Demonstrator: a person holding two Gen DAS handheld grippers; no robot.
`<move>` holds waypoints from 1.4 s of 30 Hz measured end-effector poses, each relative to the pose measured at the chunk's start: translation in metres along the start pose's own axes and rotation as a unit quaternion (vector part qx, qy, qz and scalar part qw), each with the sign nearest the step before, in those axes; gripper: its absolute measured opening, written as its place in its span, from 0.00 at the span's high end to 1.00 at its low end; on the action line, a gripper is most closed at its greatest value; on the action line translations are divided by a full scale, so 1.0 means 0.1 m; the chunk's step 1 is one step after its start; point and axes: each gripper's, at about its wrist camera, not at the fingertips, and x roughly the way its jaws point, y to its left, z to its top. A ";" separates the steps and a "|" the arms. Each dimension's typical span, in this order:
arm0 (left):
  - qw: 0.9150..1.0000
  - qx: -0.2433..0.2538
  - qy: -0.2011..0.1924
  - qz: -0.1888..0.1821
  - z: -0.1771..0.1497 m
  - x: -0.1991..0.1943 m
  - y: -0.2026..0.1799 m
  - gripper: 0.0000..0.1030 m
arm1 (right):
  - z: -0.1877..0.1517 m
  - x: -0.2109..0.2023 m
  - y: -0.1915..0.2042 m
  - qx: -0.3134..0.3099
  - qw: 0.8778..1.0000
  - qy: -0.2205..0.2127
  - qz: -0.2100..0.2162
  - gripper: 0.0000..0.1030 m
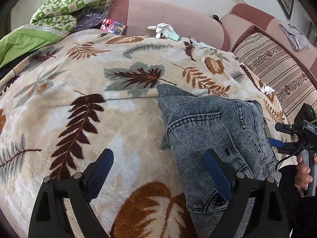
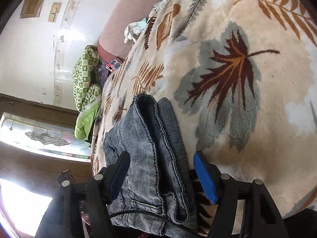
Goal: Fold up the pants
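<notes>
From the left I had the left hand-held gripper (image 1: pixel 158 170) hanging wide open over the leaf-patterned blanket (image 1: pixel 83 83), gripping nothing; its right finger (image 1: pixel 217 175) sat over the near edge of the pants (image 1: pixel 214 130), its left one over bare blanket. The pants, grey ribbed denim, lay already doubled into a thick bundle on the blanket, toward my right side. The right hand-held gripper (image 2: pixel 161 175) straddled that bundle, jaws parted either side, and I could not see either pad pressing the cloth, so I counted it open.

To do this step well, I judged I should square the stacked edges first, take all layers together near the waistband, and lay the fold flat, smoothing rather than dragging, since the plush blanket would likely catch the denim.

Much stayed hidden from me. The lower part of the bundle ran out of the bottom of both views. How many layers lay stacked I could not count. The right gripper showed only as a dark shape at the left view's edge.
</notes>
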 end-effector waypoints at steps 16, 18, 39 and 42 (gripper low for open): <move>0.994 0.040 0.036 -0.091 -0.11 0.09 -0.27 0.10 | 0.00 0.18 0.05 0.001 1.000 0.018 -0.010 0.31; 0.993 0.046 0.041 -0.100 -0.14 0.12 -0.33 0.10 | 0.00 0.21 0.06 -0.007 1.000 0.022 -0.011 0.31; 0.987 0.053 0.065 -0.138 0.08 0.29 -0.53 0.10 | -0.19 0.48 0.37 -0.104 0.993 0.043 -0.036 0.20; 0.987 0.051 0.070 -0.138 0.08 0.31 -0.48 0.10 | -0.19 0.46 0.37 -0.096 0.994 0.030 -0.039 0.20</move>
